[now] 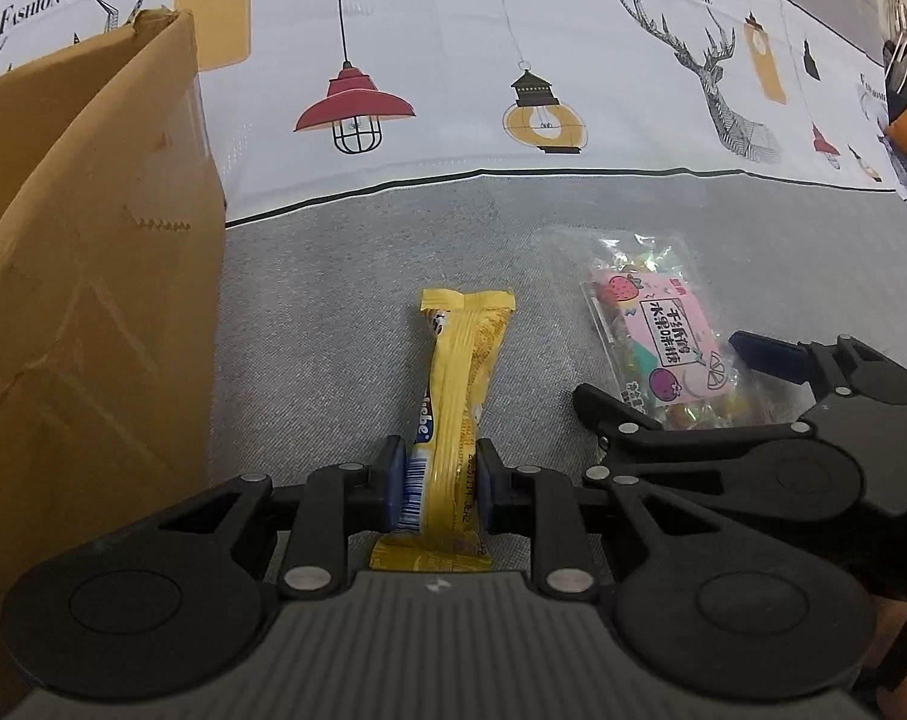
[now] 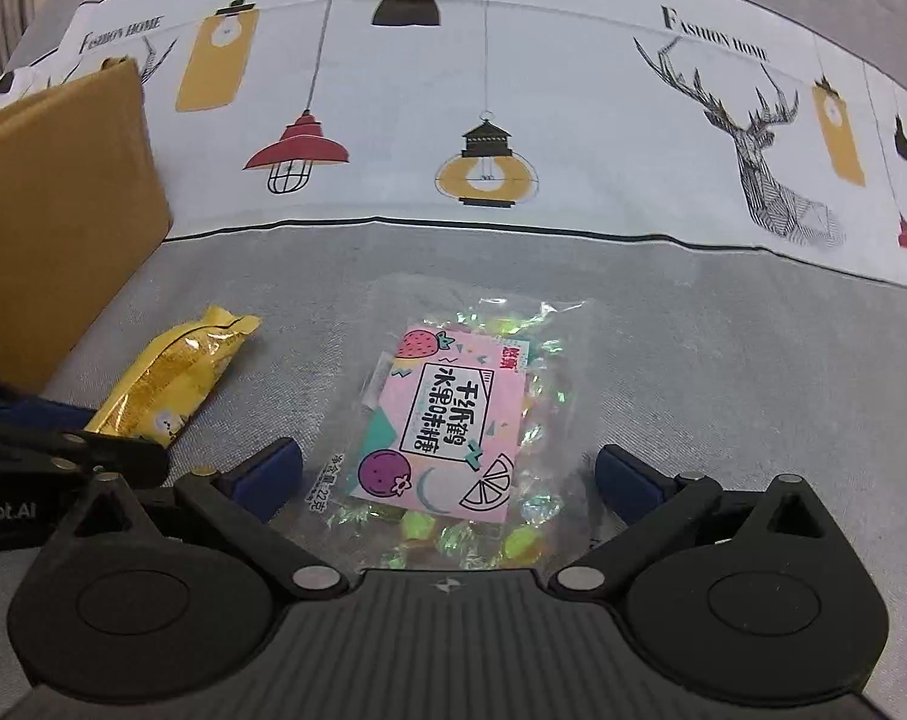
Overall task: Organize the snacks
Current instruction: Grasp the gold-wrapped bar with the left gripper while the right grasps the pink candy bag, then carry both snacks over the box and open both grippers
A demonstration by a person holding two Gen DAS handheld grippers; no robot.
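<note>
Two grippers: left gripper point(image 1: 440, 483) has its jaws clamped on the yellow snack bar point(image 1: 459, 372) near its closer end; right gripper point(image 2: 449, 474) spread wide around the candy bag point(image 2: 453, 432), pads clear of it.
Handling: both look light; crinkly film, likely slippery; bag soft, so pinch its sides mid-length.
Axis: bar points away from the camera; bag likewise, slightly tilted.
Place: both lie on the grey bench point(image 2: 723, 360), cardboard box point(image 1: 93, 300) at left.

"FASHION HOME" is printed on the cloth point(image 2: 513, 120), upper left and upper right. The candy bag point(image 2: 447, 426) label reads "千纸鹤 水果味糖". "obot.AI" shows on the left gripper point(image 1: 440, 480), left edge.
</note>
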